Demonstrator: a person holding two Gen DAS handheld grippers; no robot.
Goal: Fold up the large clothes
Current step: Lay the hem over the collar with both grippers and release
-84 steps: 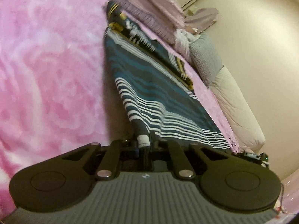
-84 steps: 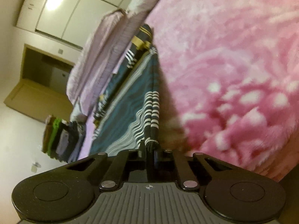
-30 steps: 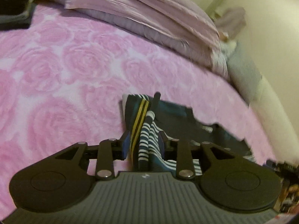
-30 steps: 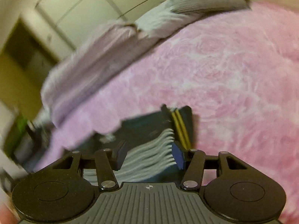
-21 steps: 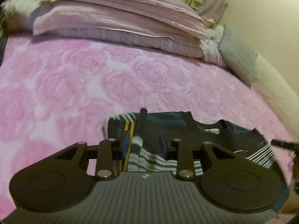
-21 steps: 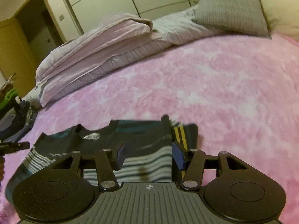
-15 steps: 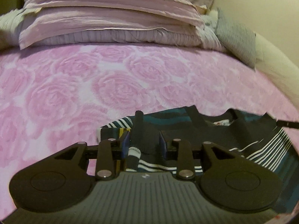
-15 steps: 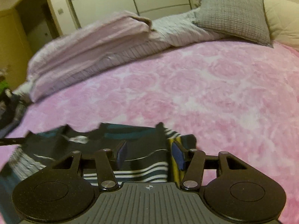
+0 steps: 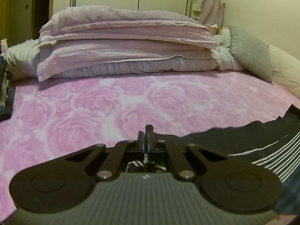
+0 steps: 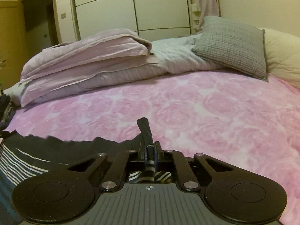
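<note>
A dark teal garment with white stripes [image 9: 262, 146] hangs between my two grippers above the pink rose bedspread [image 9: 112, 105]. My left gripper [image 9: 145, 142] is shut on one edge of the garment, and a dark nub of cloth sticks out past its fingertips. The fabric stretches away to the right. In the right wrist view the same garment [image 10: 33, 155] runs off to the left, and my right gripper [image 10: 150, 150] is shut on a bunched fold of it that pokes up beyond the fingers. Most of the garment lies below both views.
Folded pale pink bedding [image 9: 121, 43] lies across the far side of the bed. A grey cushion [image 10: 232, 46] and a cream pillow [image 10: 281, 56] stand at the right. Dark folded clothes [image 9: 4, 93] sit at the left edge. White wardrobe doors [image 10: 131, 9] stand behind.
Both grippers were open over the garment half a second ago and have shut on its edge. The garment now stretches between them, with its upper edge raised into view.
</note>
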